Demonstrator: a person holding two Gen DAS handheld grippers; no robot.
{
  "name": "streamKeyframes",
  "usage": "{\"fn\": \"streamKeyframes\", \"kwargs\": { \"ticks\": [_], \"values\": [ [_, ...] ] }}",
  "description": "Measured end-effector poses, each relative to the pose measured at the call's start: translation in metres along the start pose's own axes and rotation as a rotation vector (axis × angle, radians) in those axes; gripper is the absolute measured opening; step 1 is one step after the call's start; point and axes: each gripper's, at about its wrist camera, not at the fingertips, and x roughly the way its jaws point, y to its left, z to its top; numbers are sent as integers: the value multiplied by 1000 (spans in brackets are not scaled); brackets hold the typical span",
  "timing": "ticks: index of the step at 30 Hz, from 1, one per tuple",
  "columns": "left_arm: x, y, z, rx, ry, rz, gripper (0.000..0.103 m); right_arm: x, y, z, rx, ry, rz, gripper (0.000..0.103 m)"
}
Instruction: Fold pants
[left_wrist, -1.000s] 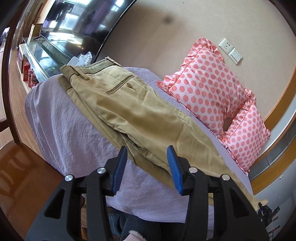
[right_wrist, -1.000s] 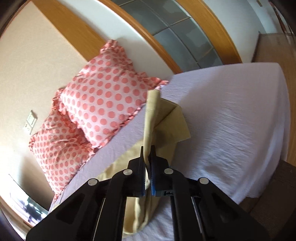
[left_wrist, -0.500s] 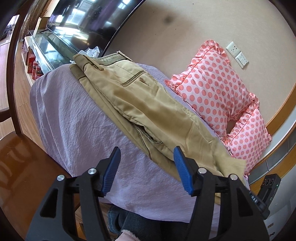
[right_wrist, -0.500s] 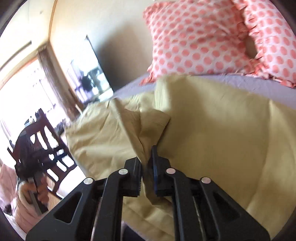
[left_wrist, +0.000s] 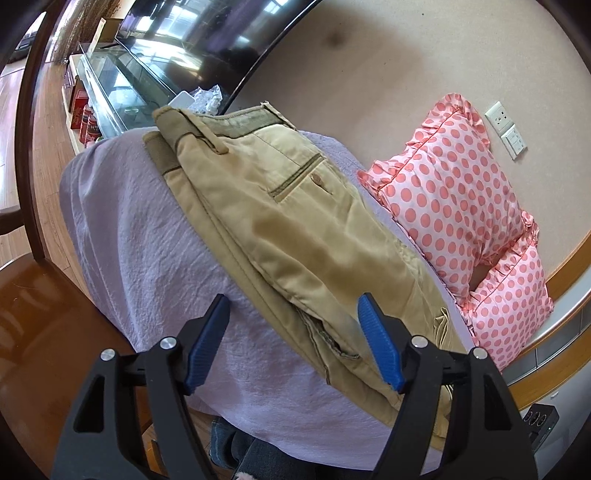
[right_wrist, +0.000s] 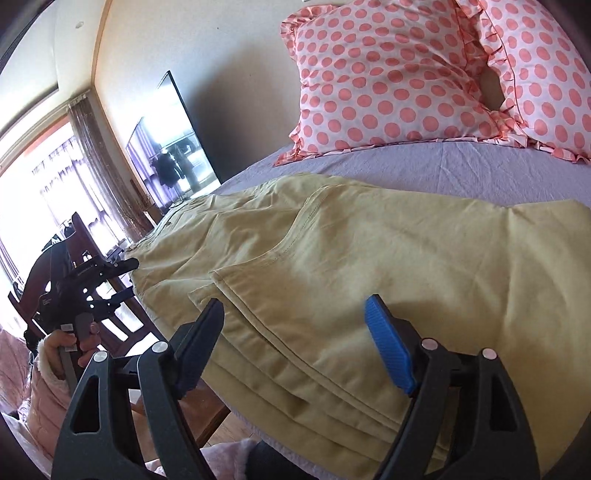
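Observation:
Khaki pants (left_wrist: 280, 229) lie on a lilac sheet (left_wrist: 147, 258), waistband at the far end, legs folded back over themselves (right_wrist: 369, 266). My left gripper (left_wrist: 293, 341) is open and empty, hovering over the near edge of the pants by the crotch seam. My right gripper (right_wrist: 295, 339) is open and empty, just above the folded leg hems at the bed's near edge. The left gripper also shows in the right wrist view (right_wrist: 122, 280), held in a hand at the left.
Two pink polka-dot pillows (left_wrist: 454, 192) (right_wrist: 391, 81) lean on the wall behind the pants. A television (left_wrist: 207, 40) and glass cabinet (left_wrist: 118, 92) stand past the bed's end. A dark wooden chair (right_wrist: 88, 258) stands beside the bed.
My right gripper carried the leg end over onto the upper pants, then opened and let it go. My left gripper stayed open and moved closer to the pants.

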Motion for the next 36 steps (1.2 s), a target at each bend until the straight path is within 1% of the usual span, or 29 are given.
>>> {"fn": "streamKeyframes", "kwargs": {
  "ticks": [1, 3, 6, 9, 11, 13, 15, 17, 19, 20, 21, 22, 23, 24, 25, 26, 28, 29, 31, 33, 35, 36],
  "values": [
    [2, -3, 1, 3, 6, 0, 72, 1, 0, 0, 3, 0, 1, 82],
    [5, -10, 5, 7, 13, 26, 77, 1, 1, -1, 4, 0, 0, 82],
    [2, -13, 11, -20, 3, 40, 78, 0, 0, -2, 14, -3, 6, 82],
    [-6, -17, 18, -4, -26, 6, 78, 0, -2, -3, 18, -6, 12, 82],
    [-5, -22, 22, 19, -33, 9, 78, 1, -2, -4, 15, -10, 13, 82],
    [-1, -22, 29, 20, -33, 5, 78, 1, -2, -4, 13, -12, 13, 83],
    [5, -16, 41, 5, -46, 32, 78, 0, -2, -5, 14, -14, 16, 83],
    [10, -5, 54, -41, -57, 45, 78, -1, -2, -5, 21, -17, 21, 83],
    [15, 8, 65, -93, -64, 80, 77, -3, -3, -6, 26, -22, 28, 83],
    [18, 13, 70, -112, -69, 86, 72, -4, -4, -6, 29, -25, 31, 83],
    [20, 17, 74, -129, -80, 97, 60, -4, -4, -6, 31, -28, 35, 83],
    [23, 20, 77, -146, -86, 120, 51, -5, -4, -7, 34, -30, 38, 84],
    [26, 21, 79, -159, -82, 138, 24, -6, -4, -7, 37, -32, 39, 85],
    [28, 20, 81, -165, -75, 153, 16, -8, -5, -7, 41, -36, 41, 85],
    [27, 15, 82, -150, -81, 169, 14, -11, -5, -7, 46, -41, 42, 86],
    [25, 5, 84, -114, -91, 180, 11, -14, -6, -7, 49, -49, 41, 86],
    [15, -25, 87, -7, -127, 181, 8, -25, -9, -7, 55, -76, 36, 87],
    [10, -44, 87, 52, -139, 162, 7, -31, -12, -7, 58, -92, 31, 88],
    [2, -90, 84, 170, -147, 109, 7, -46, -21, -6, 73, -132, 8, 89],
    [-1, -143, 71, 301, -138, 38, 7, -64, -34, -5, 101, -177, -32, 91],
    [-2, -200, 46, 444, -116, -45, 7, -85, -52, -6, 141, -226, -89, 91],
    [-2, -226, 30, 510, -98, -102, 7, -95, -61, -7, 165, -250, -119, 91]
  ]
}}
